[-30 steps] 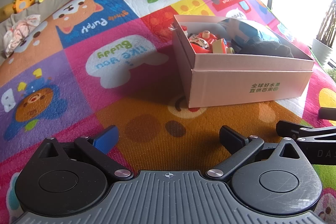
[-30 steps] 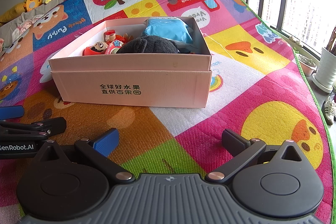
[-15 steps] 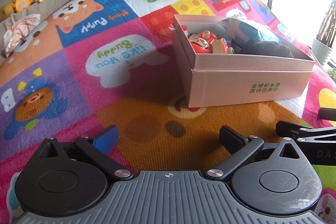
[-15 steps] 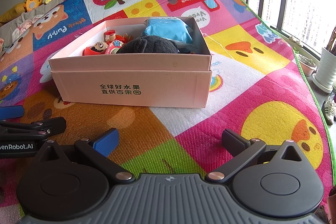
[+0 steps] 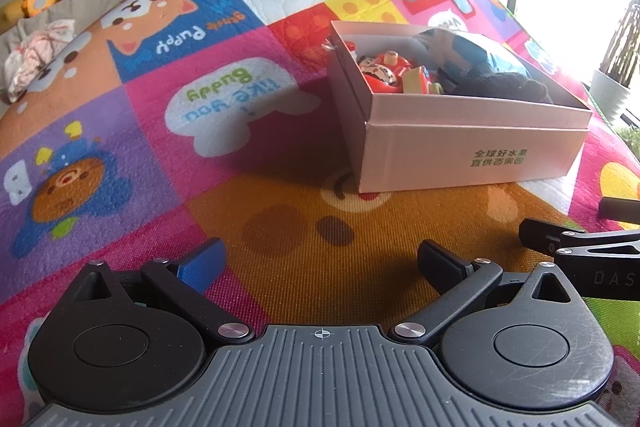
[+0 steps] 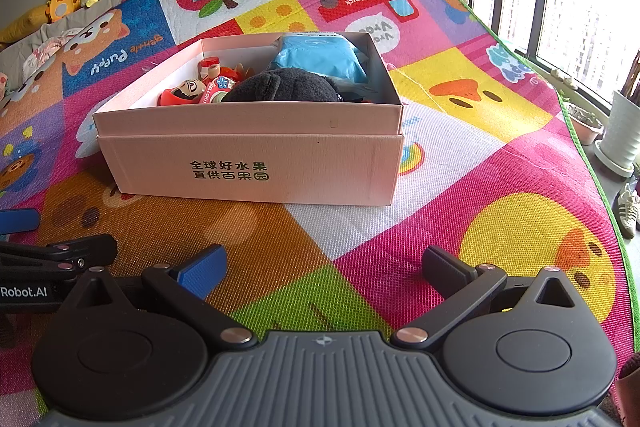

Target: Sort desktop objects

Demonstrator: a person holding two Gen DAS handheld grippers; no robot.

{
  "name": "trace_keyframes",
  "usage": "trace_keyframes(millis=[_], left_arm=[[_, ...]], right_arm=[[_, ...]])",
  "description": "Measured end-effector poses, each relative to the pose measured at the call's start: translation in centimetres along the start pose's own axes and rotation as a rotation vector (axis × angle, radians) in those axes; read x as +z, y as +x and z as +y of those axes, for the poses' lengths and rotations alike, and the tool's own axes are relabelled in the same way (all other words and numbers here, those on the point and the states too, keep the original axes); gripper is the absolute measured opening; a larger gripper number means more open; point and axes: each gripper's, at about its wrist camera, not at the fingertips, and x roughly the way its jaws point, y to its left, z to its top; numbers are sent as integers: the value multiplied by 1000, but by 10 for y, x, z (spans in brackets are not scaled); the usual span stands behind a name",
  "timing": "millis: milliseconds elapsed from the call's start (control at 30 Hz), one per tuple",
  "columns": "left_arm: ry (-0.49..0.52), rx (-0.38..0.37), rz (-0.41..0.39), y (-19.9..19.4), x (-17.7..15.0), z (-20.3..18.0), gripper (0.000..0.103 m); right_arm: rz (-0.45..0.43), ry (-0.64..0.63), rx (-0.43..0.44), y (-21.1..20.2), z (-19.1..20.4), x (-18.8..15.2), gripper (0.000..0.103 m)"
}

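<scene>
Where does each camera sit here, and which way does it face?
Left wrist: on the left gripper, open and empty, low over the play mat, facing the pink box from its left corner.
Right wrist: on the right gripper, open, facing the box's printed front.
Shared: box, mat, each other's fingers at the edge.

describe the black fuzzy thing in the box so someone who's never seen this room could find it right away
On the colourful play mat sits one open pink cardboard box with green Chinese print on its side. Inside, pressed against the printed wall, lies the black fleece bundle. It is the only dark, soft item there: a light blue packet lies behind it, red painted dolls to its left.
</scene>
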Motion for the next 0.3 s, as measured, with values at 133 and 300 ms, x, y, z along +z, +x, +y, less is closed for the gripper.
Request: trace_keyframes(millis=[133,300], left_arm=[[1,3,2,0,0,0,103],[1,2,2,0,0,0,103]], right_arm=[[0,0,0,0,0,0,103],[0,0,0,0,0,0,103]])
